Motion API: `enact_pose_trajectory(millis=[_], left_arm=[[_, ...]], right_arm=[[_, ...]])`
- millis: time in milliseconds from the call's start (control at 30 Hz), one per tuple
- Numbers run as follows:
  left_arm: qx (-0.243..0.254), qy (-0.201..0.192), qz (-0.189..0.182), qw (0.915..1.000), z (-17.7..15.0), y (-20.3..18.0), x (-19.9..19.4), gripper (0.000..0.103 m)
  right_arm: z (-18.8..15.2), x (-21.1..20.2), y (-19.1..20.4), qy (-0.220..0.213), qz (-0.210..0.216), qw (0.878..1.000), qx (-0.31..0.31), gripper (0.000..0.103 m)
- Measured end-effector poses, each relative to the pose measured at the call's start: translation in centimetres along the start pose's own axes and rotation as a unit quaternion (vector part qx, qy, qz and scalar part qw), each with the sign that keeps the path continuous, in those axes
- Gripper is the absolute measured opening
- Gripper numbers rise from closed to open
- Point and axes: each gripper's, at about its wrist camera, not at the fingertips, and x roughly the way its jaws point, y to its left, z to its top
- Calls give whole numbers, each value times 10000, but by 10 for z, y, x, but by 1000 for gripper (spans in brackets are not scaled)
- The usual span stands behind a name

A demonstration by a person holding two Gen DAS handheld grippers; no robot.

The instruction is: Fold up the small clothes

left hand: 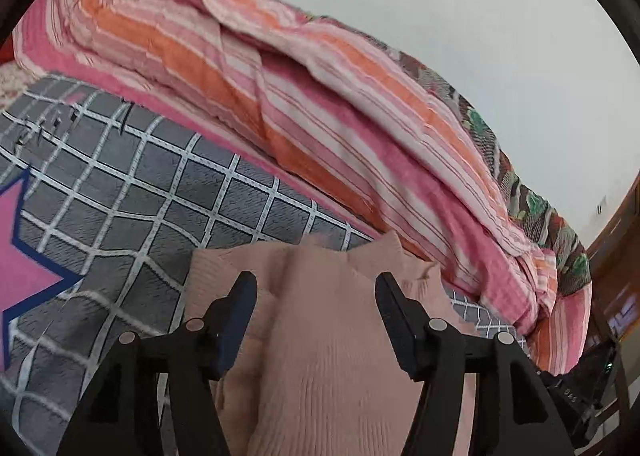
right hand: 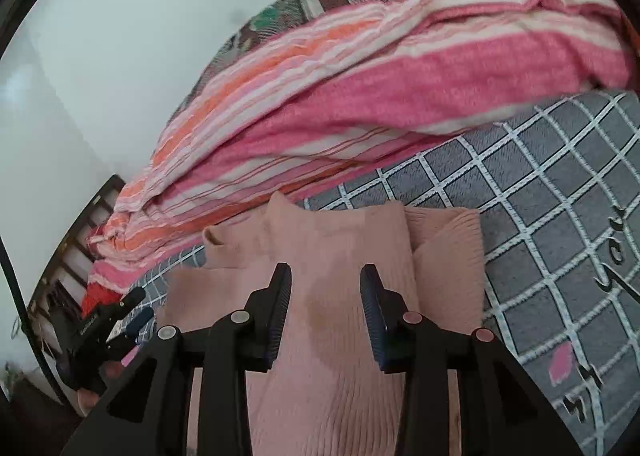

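A small pink ribbed knit sweater lies on a grey checked bedspread. In the left wrist view my left gripper is open, its fingers spread just above the sweater's body, holding nothing. In the right wrist view the same sweater lies with a sleeve folded in at its right and the neck toward the far side. My right gripper is open over the sweater's middle, empty. The other gripper shows at the lower left of the right wrist view.
A rumpled pink, orange and white striped blanket is piled along the far side of the bed, also in the right wrist view. A floral quilt lies behind it against a white wall. Wooden furniture stands at the right.
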Motion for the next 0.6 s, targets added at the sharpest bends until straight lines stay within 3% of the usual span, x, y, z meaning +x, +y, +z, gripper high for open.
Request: enact_pose_trajectory(millis=[100,267,600], left_arm=[[119,7,12,9999,-13,-6,-13,60],[310,-27,-17,9995,-48,-16,-43,60],[231,81,30,9997,-109,-2,-94,63]], right_arm=[[-14,-20,9,9,-16,9996,-271,37],[-52,-58,16,-144,-245,9963,-809,47],[-104,-80,4,260,-102,9968,-753,47]])
